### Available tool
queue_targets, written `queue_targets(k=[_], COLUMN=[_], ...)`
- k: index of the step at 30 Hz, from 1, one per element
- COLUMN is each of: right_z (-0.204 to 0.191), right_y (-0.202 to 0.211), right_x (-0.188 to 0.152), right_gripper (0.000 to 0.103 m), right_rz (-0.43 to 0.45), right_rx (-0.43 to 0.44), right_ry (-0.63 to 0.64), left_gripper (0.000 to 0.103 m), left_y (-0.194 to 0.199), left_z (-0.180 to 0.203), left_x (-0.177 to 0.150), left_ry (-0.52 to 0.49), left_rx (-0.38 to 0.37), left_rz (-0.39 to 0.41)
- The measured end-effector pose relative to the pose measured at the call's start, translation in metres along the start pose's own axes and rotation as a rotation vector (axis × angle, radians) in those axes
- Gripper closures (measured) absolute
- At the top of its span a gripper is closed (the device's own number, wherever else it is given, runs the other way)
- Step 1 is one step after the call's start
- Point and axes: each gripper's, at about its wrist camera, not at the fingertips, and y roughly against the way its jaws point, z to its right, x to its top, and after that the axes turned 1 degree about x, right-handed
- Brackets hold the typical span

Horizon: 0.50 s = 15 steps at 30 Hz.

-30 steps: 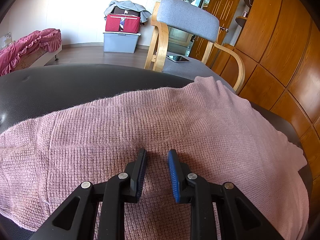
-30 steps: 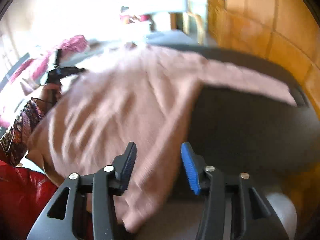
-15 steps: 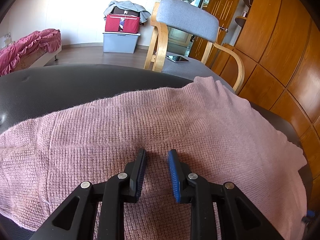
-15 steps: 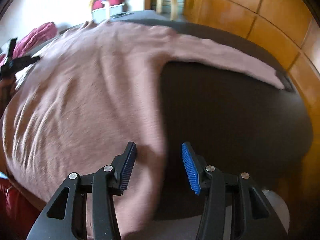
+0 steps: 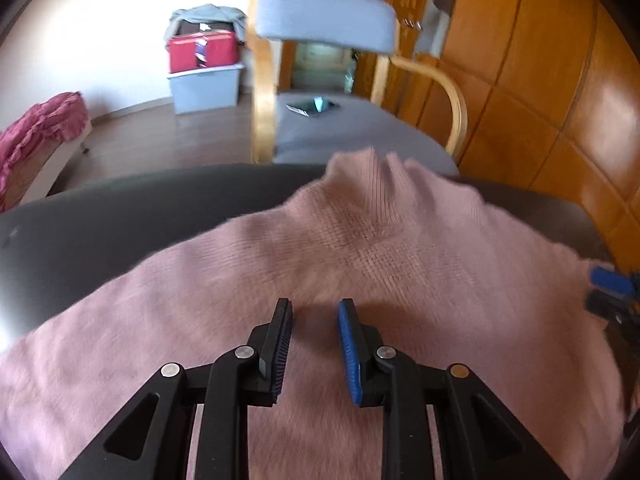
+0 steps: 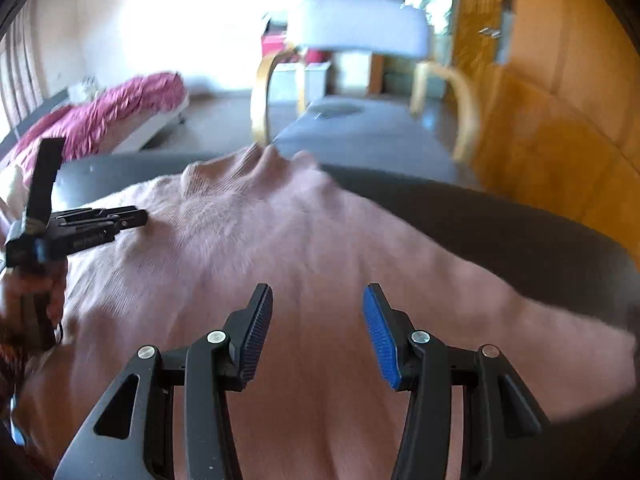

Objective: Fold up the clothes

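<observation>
A pink knitted sweater (image 5: 400, 264) lies spread flat on a dark padded table (image 5: 120, 208), its turtleneck collar (image 5: 372, 176) at the far edge. My left gripper (image 5: 315, 304) hovers over the sweater's chest, open by a narrow gap with nothing between its pads. In the right wrist view the sweater (image 6: 280, 248) fills the middle and one sleeve (image 6: 560, 340) runs off to the right. My right gripper (image 6: 318, 290) hangs above the sweater's body; its jaws are closing and nothing is between them. The left gripper (image 6: 136, 216) shows at left, the right gripper (image 5: 608, 288) at the right edge.
A wooden armchair with grey cushions (image 5: 324, 16) stands just beyond the table. Wooden wall panels (image 5: 540, 100) line the right side. A red bag on a grey box (image 5: 202, 52) stands by the far wall, a bed with a magenta cover (image 5: 36, 128) at left. A hand (image 6: 24, 292) holds the left gripper.
The right gripper swung from the sweater's side edge over its body, facing the collar, and now shows in the left wrist view. The left gripper moved toward the collar.
</observation>
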Motion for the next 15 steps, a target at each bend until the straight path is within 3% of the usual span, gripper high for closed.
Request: queue_targets(k=[2,7,10,13,15], right_z=[-0.018,-0.008,0.017,0.036,0.043], right_y=[-0.022,-0.086,-0.087,-0.087,-0.086], right_x=[0.008,0.02,0.019,0.014,0.013], right_gripper=[0.07,0.071,0.073,0.073,0.073], right_rz=[-0.035,-0.098,-0.057,-0.034,-0.028], right_rx=[0.02,-0.033,-0.049,-0.095,-0.079], right_ry=[0.022,0.049,-0.02,-0.058,-0.092], left_gripper=[0.08,0.08,0.08,0.079,0.079], left_y=[-0.007,-0.02,-0.029,-0.035,-0.037], left_z=[0.0,-0.011,-0.008,0.007,0.016], left_x=[0.007,0.019,0.029,0.035,0.037], left_ry=[-0.016,0.064,0.08,0.041,0.009], left_rx=[0.007,-0.056,-0.062,-0.023,0.013], left_rz=[0.031,0.042,0.045,0.047,0.049])
